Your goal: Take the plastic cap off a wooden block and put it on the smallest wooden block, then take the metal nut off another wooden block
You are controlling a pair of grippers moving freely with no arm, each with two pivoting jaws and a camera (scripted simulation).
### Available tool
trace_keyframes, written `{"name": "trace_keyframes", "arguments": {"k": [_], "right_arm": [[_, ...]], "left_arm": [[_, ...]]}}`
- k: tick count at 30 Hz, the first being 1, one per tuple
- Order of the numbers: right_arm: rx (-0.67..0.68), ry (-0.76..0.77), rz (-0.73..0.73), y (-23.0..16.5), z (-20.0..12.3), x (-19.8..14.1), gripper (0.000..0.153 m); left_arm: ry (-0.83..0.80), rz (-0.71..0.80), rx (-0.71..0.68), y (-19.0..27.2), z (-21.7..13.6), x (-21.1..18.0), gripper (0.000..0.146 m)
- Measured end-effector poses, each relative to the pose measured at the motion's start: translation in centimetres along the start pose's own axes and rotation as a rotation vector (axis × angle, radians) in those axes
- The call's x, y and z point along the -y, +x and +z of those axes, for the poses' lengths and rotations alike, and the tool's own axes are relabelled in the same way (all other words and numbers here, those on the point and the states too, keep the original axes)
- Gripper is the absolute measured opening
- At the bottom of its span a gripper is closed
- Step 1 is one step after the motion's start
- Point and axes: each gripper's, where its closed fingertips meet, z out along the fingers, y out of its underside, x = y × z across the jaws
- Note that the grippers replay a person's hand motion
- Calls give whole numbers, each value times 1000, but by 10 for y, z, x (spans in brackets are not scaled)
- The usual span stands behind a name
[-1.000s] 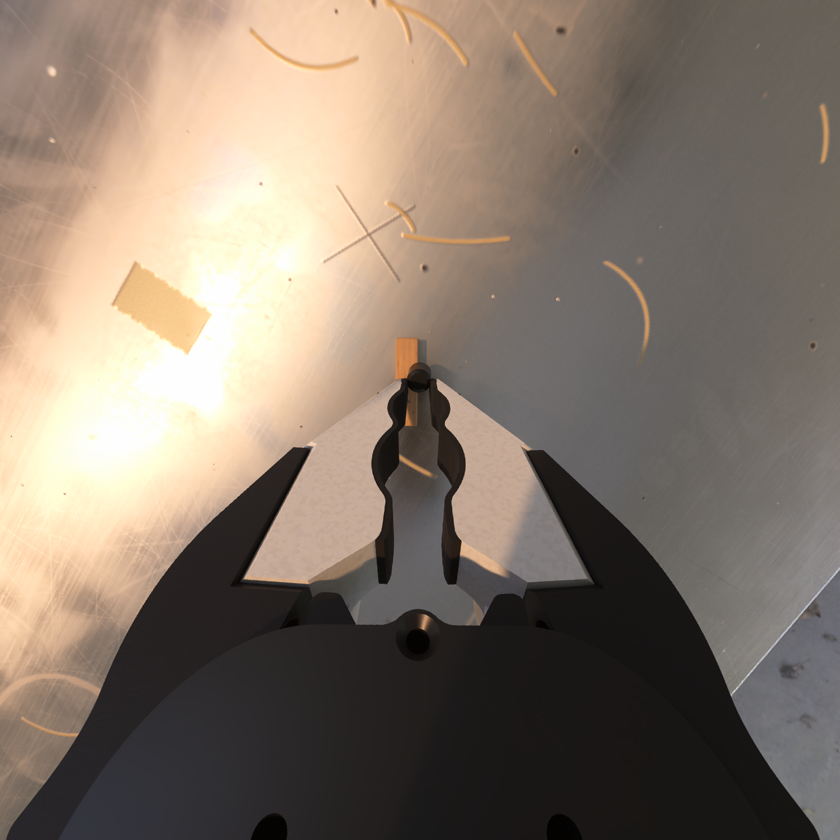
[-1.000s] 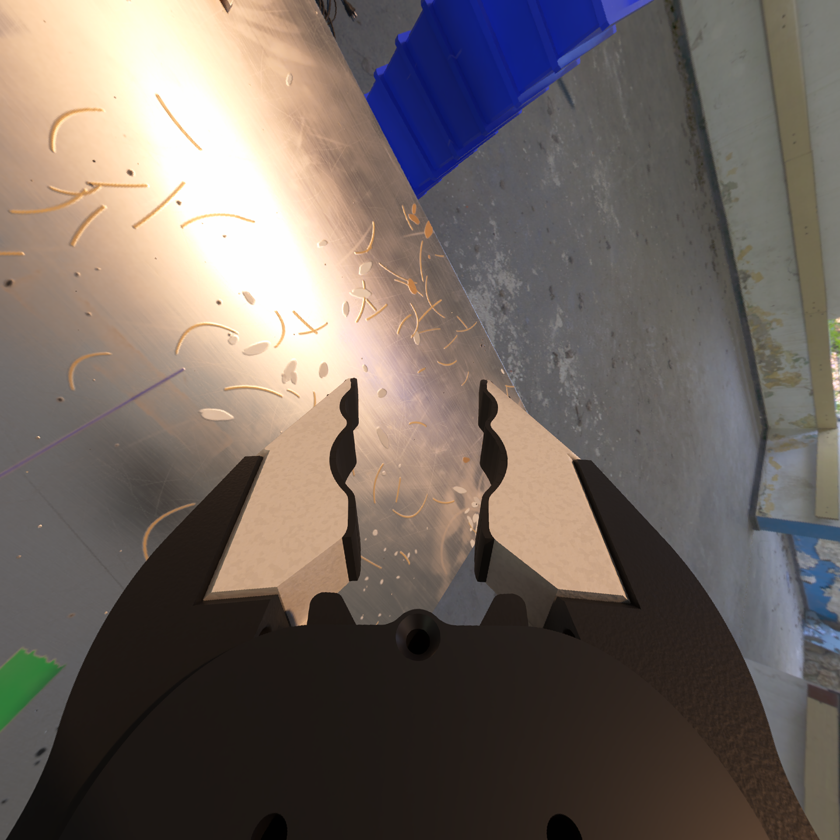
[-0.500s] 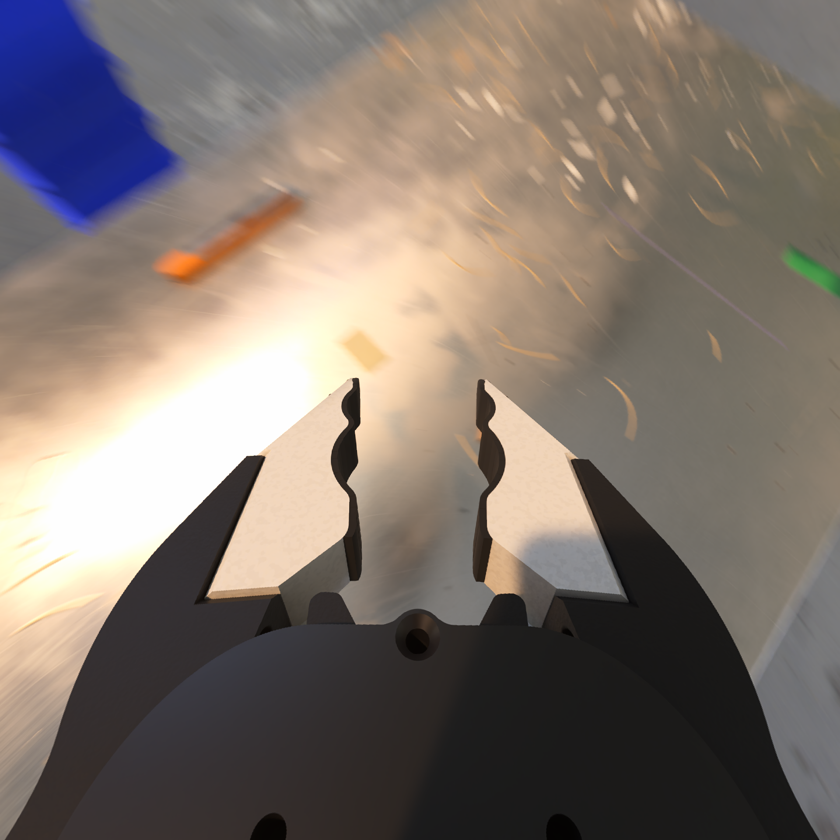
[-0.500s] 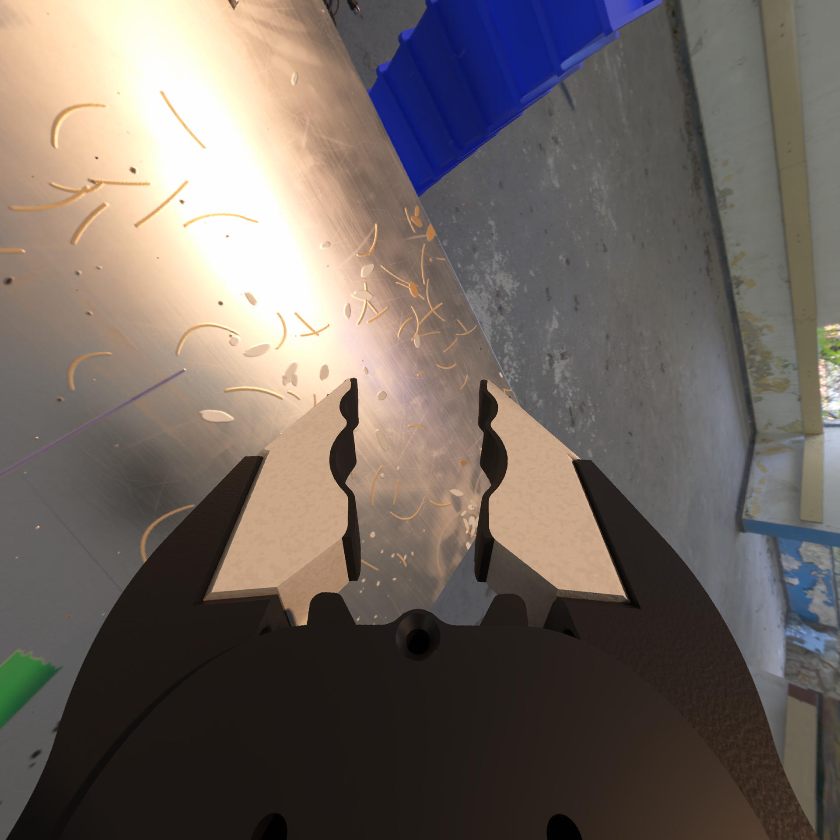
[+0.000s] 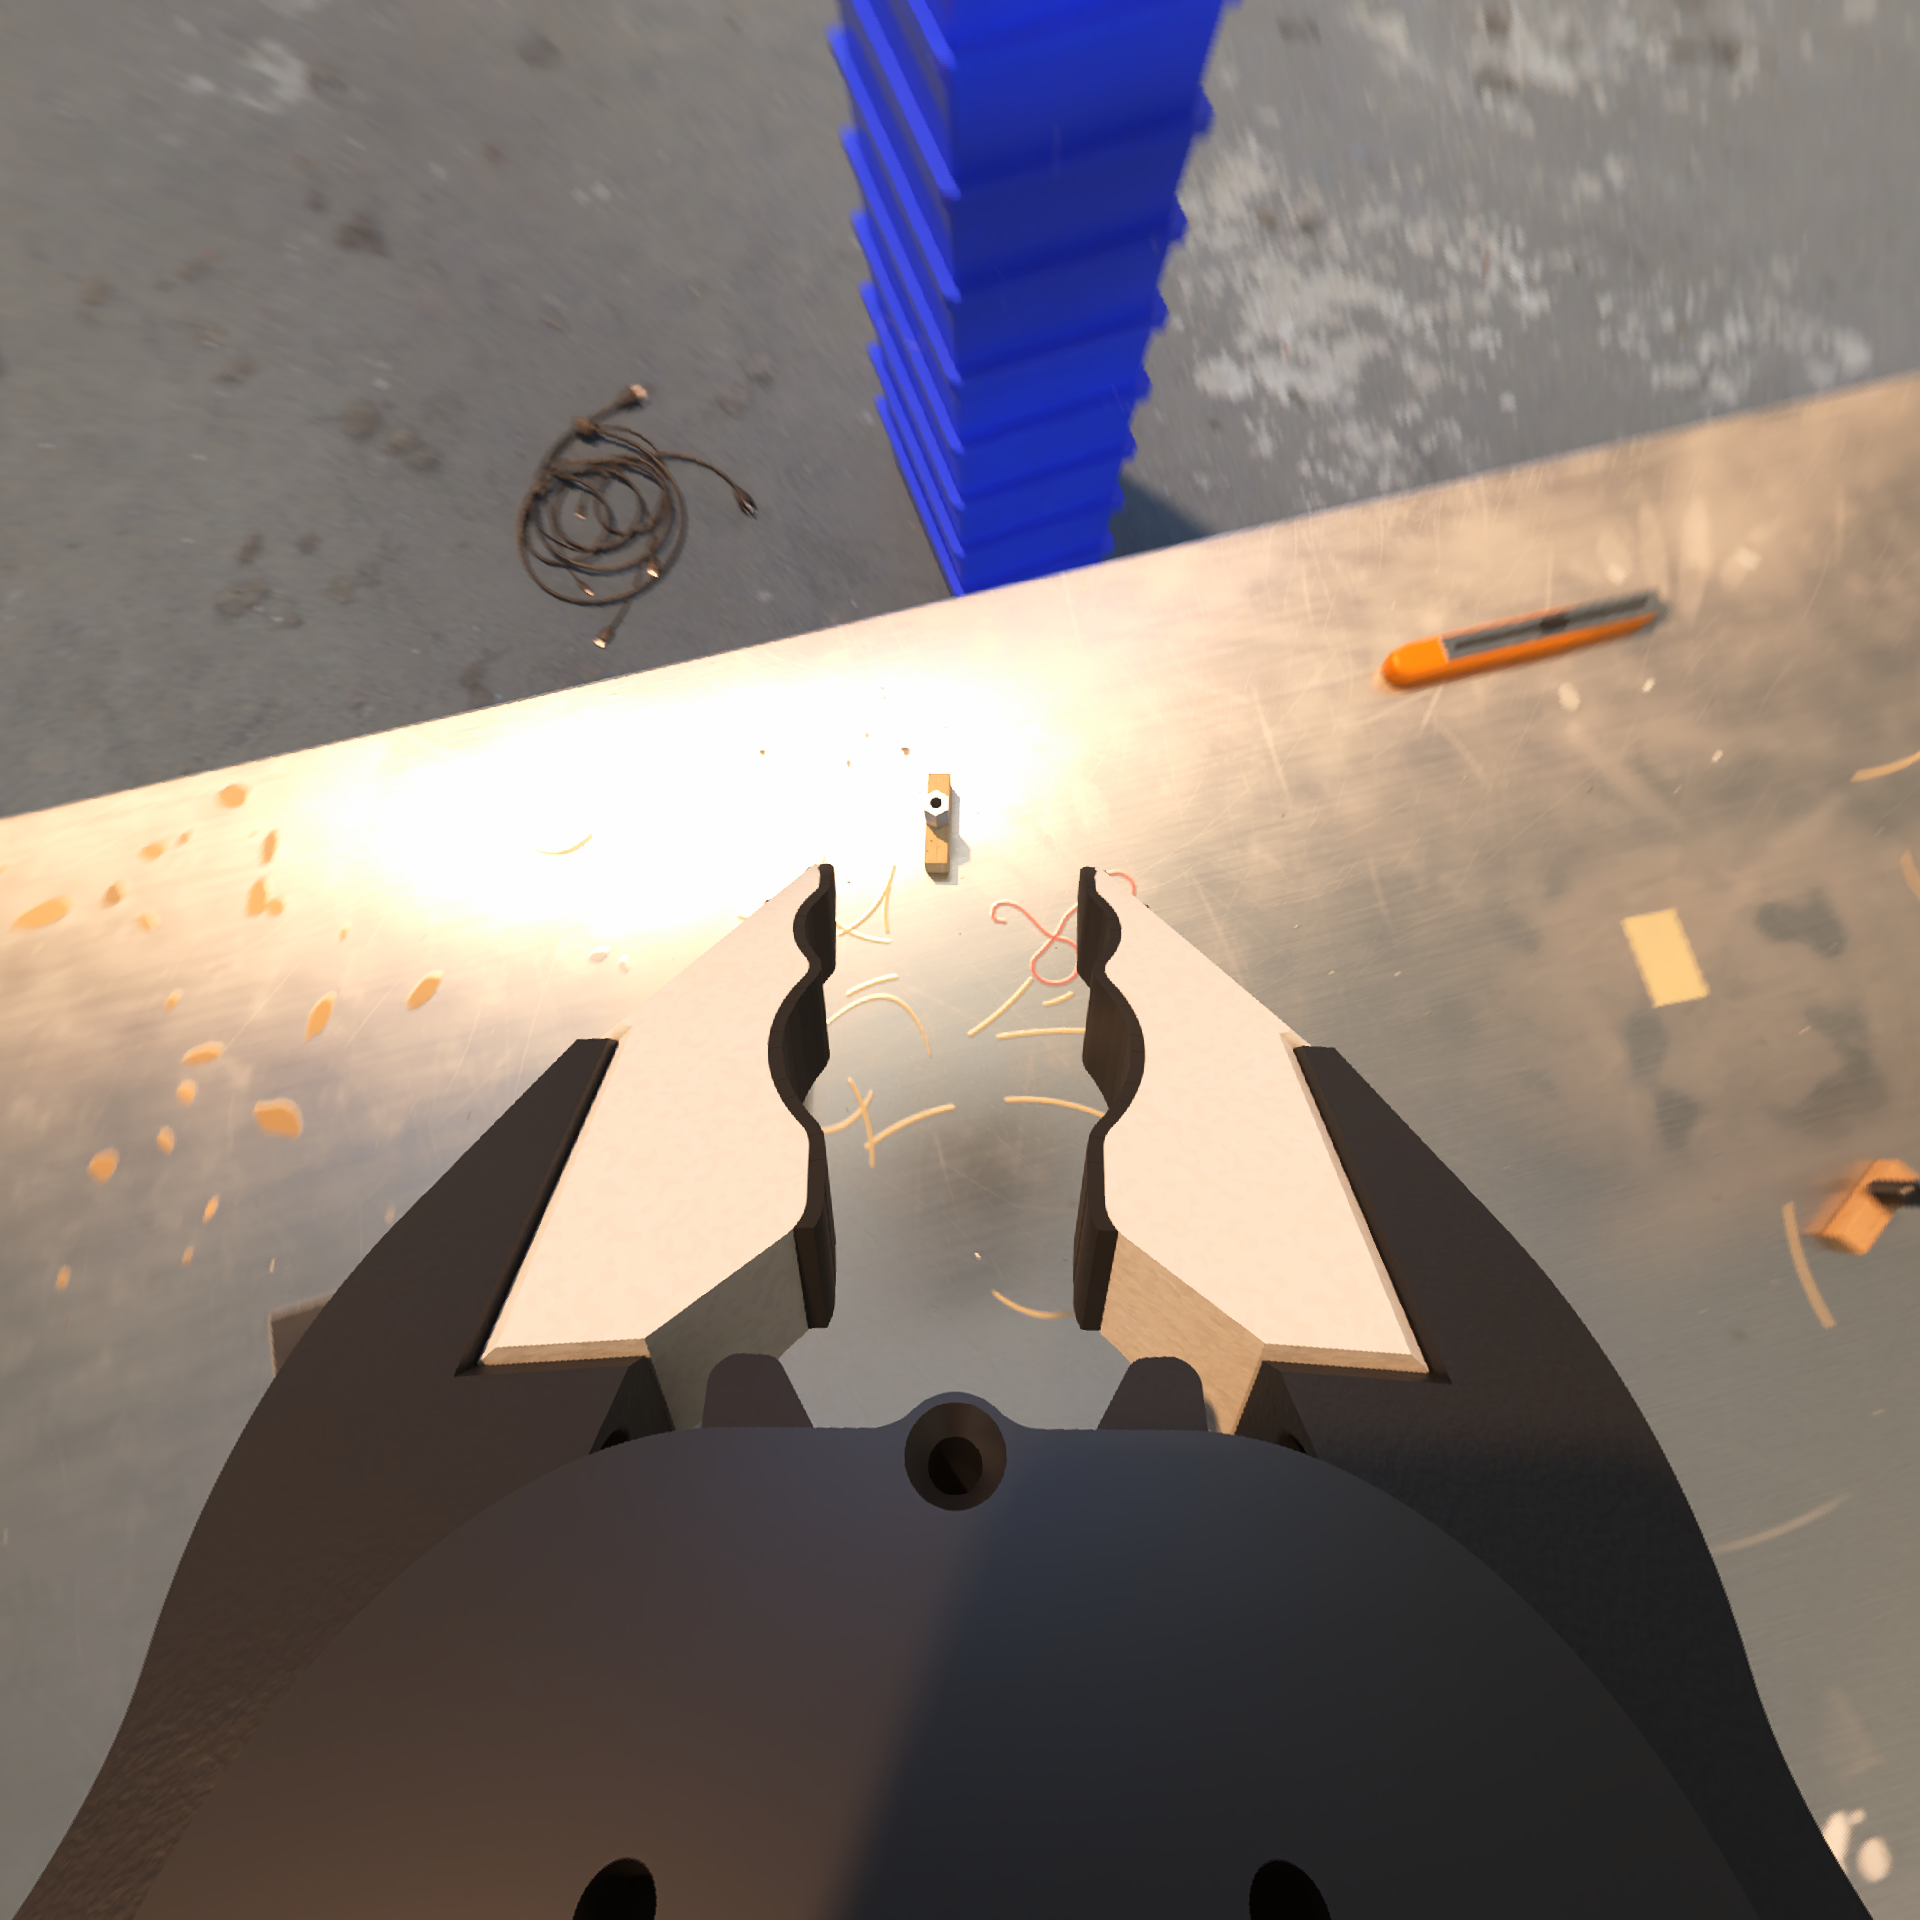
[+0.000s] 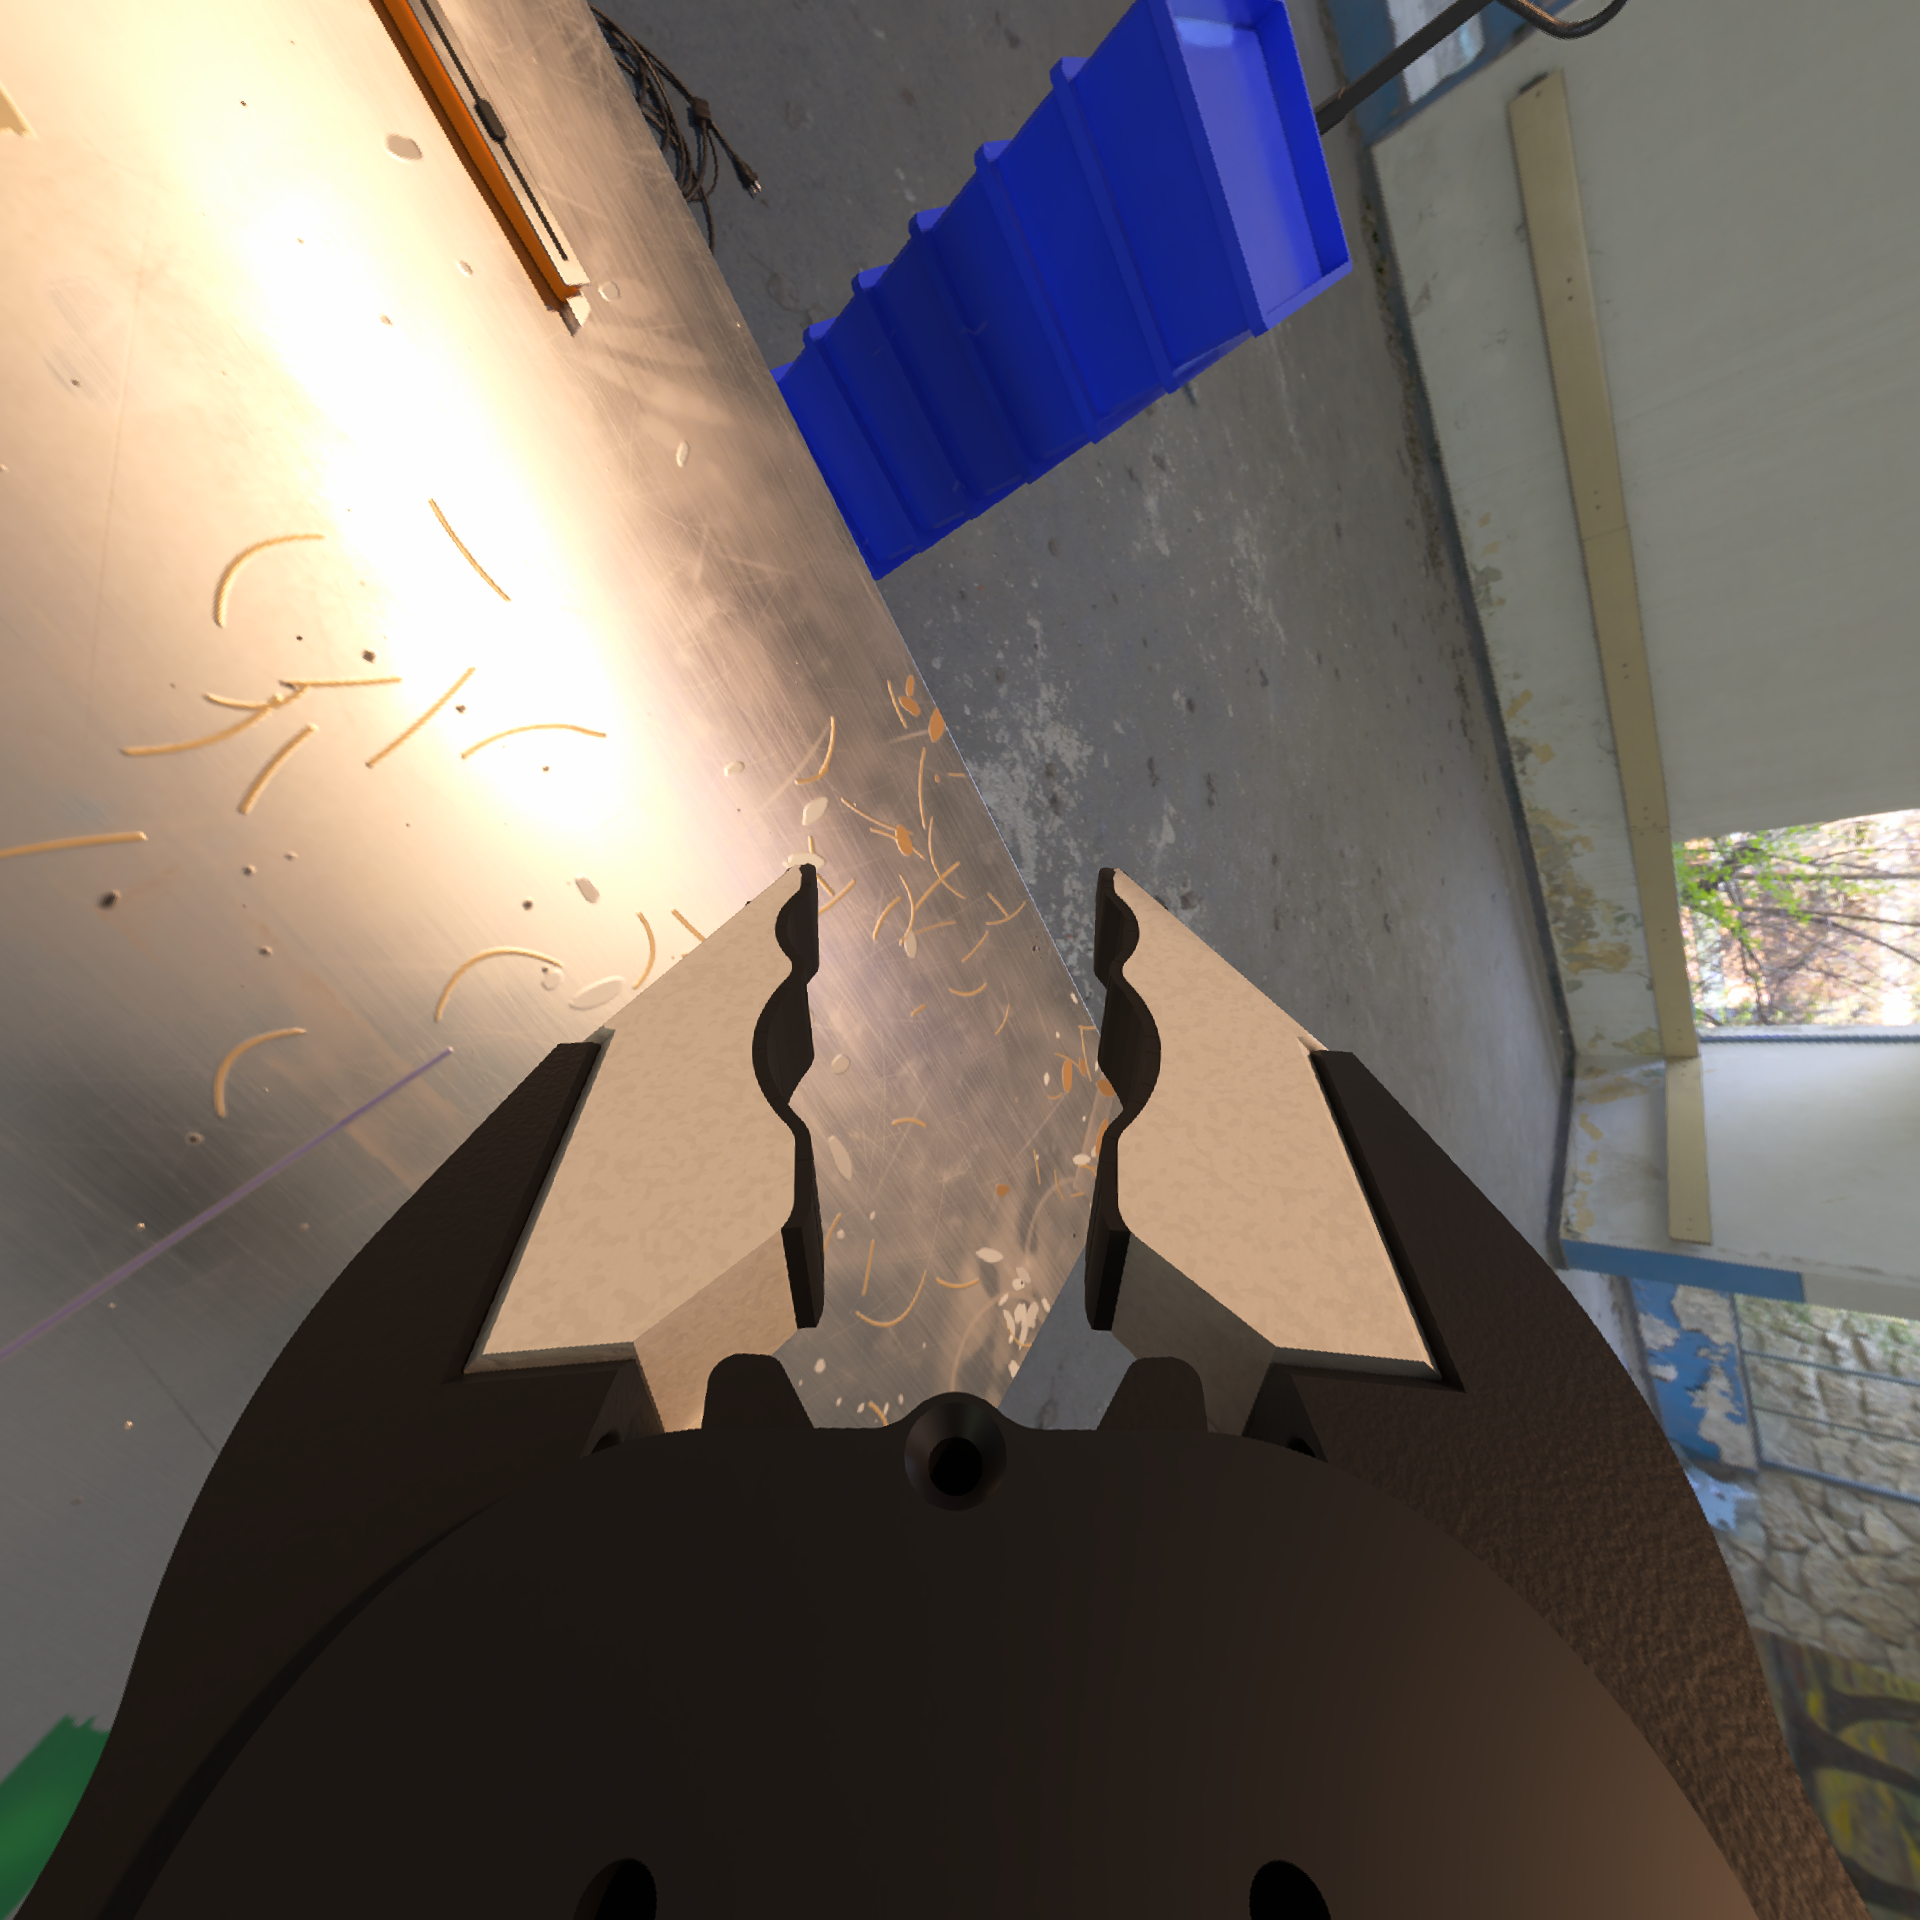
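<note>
Now the left gripper (image 5: 954,894), which gripped the cap a second ago, gapes wide and empty, facing the nut (image 5: 936,803) on its block (image 5: 939,840). The right gripper (image 6: 954,899) stays wide. The cap sits on a block (image 5: 1860,1218) far right; steel table (image 5: 1351,1039), concrete floor (image 5: 312,312).

Workshop: scratched metal bench (image 5: 1351,790) strewn with wood shavings (image 6: 260,769), utility knife (image 5: 1517,642).

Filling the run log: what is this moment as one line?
left gripper: open, empty, aimed at metal nut on wooden block | right gripper: open, empty, over table edge | nut: not yet removed
</note>
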Motion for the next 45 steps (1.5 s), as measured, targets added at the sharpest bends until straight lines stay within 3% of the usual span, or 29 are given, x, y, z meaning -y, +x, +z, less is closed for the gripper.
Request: {"name": "trace_keyframes", "arguments": {"k": [4,11,16,23,30,37,40,42,45], "right_arm": [[12,-9,-5,-6,7,20,54],[5,33,49,-12,9,52,54],[-12,41,45,-13,14,62,54],[8,4,43,-19,17,49,54],[-4,-29,61,-14,14,31,54],[-18,-51,67,-10,8,18,54],[-22,-35,72,-8,4,17,54],[-22,-16,82,-7,-1,18,54],[-14,29,103,-8,-8,20,54]], "left_arm": [[-128,61,-107,-4,63,-12,35],[-305,-86,-261,2,138,-38,31],[-400,-39,-129,-10,160,-55,24],[-441,-125,-177,-7,170,-64,22],[-454,-70,-130,-5,180,-66,17],[-464,-11,-77,-10,177,-66,10],[-397,-15,-94,-10,159,-50,10],[-267,-47,-189,2,129,-26,10],[28,-155,-506,47,57,15,10]]}}
